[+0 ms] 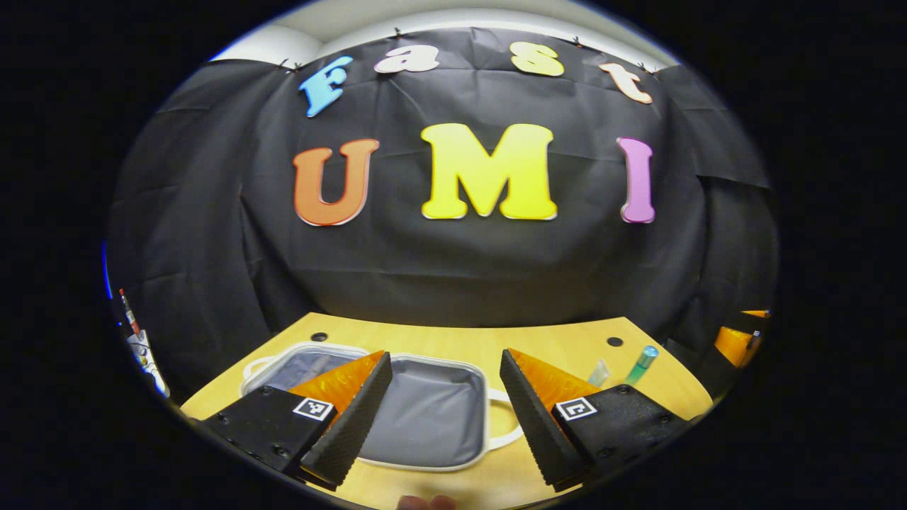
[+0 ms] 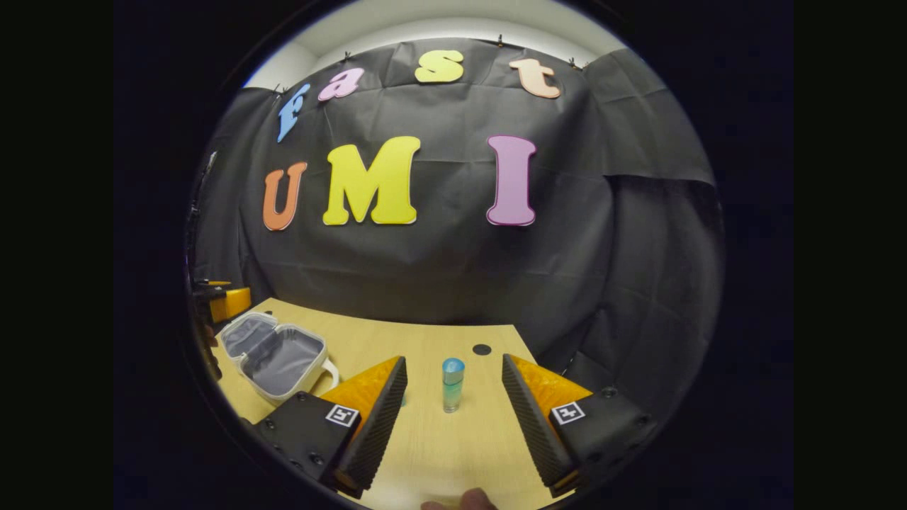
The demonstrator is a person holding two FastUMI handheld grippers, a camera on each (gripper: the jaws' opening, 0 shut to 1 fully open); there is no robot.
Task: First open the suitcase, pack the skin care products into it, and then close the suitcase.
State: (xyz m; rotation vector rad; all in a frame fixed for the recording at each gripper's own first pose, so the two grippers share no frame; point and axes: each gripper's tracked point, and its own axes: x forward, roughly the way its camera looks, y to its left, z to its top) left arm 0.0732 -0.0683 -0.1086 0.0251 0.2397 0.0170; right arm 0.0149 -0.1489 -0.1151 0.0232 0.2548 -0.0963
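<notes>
The small white suitcase lies open on the wooden table, its grey lining showing; in the right gripper view the suitcase sits at the left with both halves spread. My left gripper hovers open above it, nothing between its fingers. A blue-green bottle stands upright on the table, straight ahead of my open right gripper. In the left gripper view that bottle stands at the right, with a smaller clear tube beside it.
The wooden table ends at the black cloth wall behind. A cable hole lies past the bottle, and two more cable holes sit near the far edge. The other gripper shows at the far right.
</notes>
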